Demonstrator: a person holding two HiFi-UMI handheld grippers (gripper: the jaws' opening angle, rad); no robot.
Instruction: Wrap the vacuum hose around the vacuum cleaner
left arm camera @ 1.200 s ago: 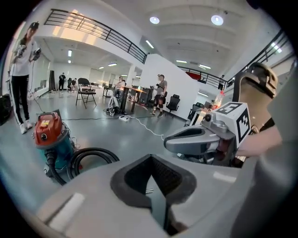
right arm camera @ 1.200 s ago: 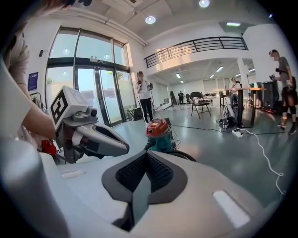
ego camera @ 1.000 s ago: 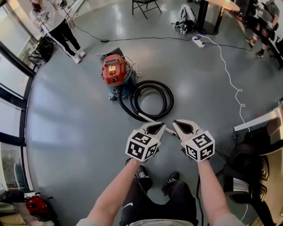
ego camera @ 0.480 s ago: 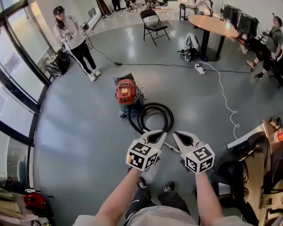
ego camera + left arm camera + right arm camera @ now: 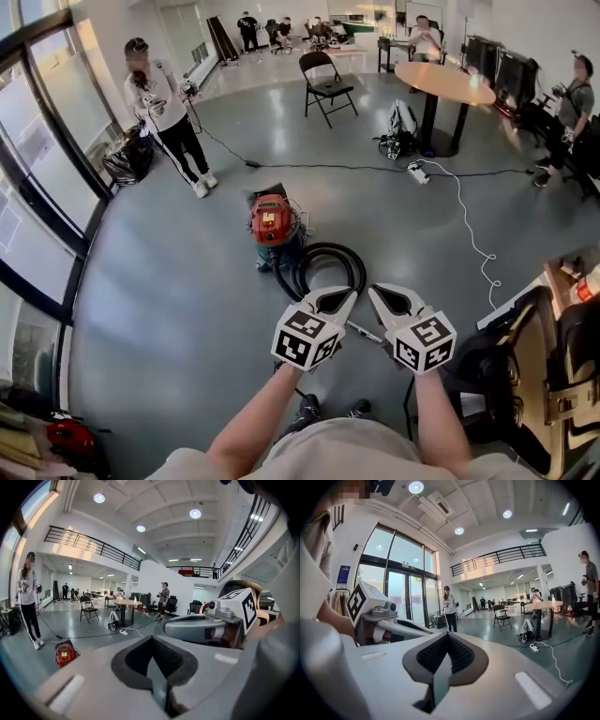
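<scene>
Currently: left gripper (image 5: 349, 296), right gripper (image 5: 375, 292), both jaws together on nothing, seemingly idle; hose (image 5: 328, 247) coiled beyond jaws, beside vacuum cleaner (image 5: 271, 218), not around it.

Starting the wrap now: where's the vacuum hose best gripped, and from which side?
Probably its free end, the straight metal tube lying nearest you: come from above, jaws across it. It looks slim and rigid, while the hose loop curves loosely.
</scene>
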